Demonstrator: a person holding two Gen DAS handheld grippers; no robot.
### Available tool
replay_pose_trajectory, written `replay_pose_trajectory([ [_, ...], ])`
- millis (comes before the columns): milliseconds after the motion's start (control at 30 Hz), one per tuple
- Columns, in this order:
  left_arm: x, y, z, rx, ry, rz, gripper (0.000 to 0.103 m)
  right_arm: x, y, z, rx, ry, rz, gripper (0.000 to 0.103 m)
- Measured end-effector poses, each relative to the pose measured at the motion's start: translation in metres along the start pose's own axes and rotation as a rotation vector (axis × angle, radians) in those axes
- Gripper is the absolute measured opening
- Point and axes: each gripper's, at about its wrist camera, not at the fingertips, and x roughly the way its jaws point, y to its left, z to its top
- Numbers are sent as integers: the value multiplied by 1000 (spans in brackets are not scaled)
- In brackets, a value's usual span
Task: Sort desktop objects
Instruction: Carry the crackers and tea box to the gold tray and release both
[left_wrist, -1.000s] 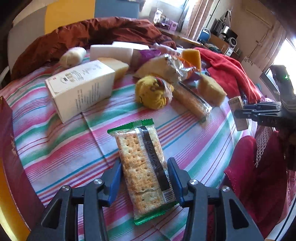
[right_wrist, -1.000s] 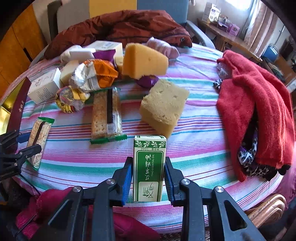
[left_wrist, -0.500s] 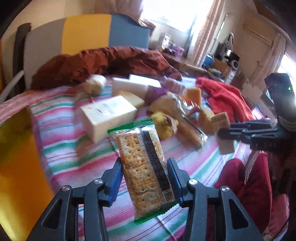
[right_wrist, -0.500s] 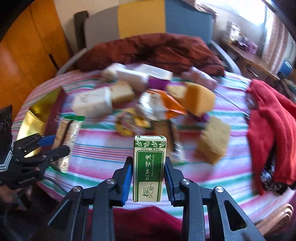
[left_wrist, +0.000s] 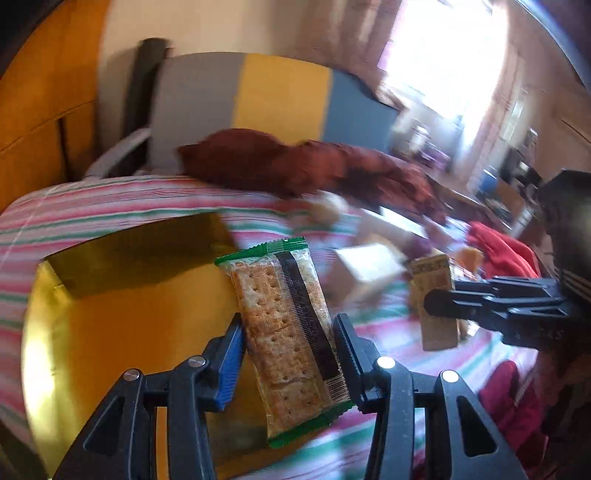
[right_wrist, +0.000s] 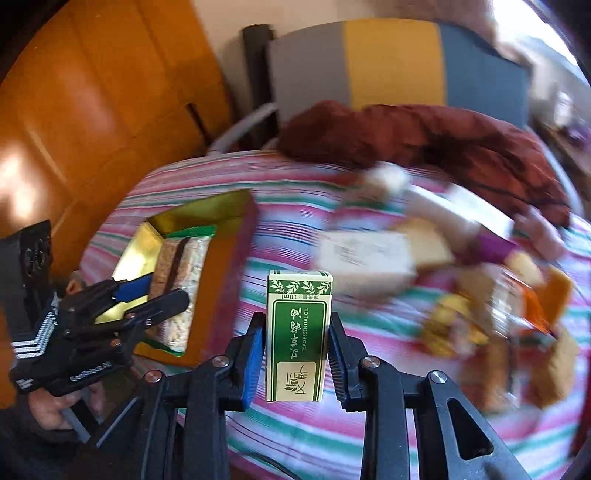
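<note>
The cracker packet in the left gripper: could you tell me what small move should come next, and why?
Probably lower it and open. The left gripper holds the cracker packet above the gold-lined box, not yet resting inside; the right gripper waits with its essential oil box.

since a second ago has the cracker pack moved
Yes. The cracker pack, shut in the left gripper, was down on the striped cloth by the white box; now it is lifted and carried left, over the gold box.
</note>
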Motion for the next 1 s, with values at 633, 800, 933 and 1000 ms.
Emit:
replay_pose_trajectory([
  [633, 20, 167, 14, -192, 69, 302, 48, 159, 132, 74, -55, 203, 168, 32],
  [800, 24, 186, 16, -229, 59, 317, 61, 179, 142, 92, 22, 162, 205, 43],
  [933, 11, 196, 14, -281, 21, 324, 64, 178, 145, 96, 41, 135, 215, 56],
  [1000, 2, 196, 10, -302, -2, 322, 64, 175, 148, 94, 22, 122, 201, 56],
])
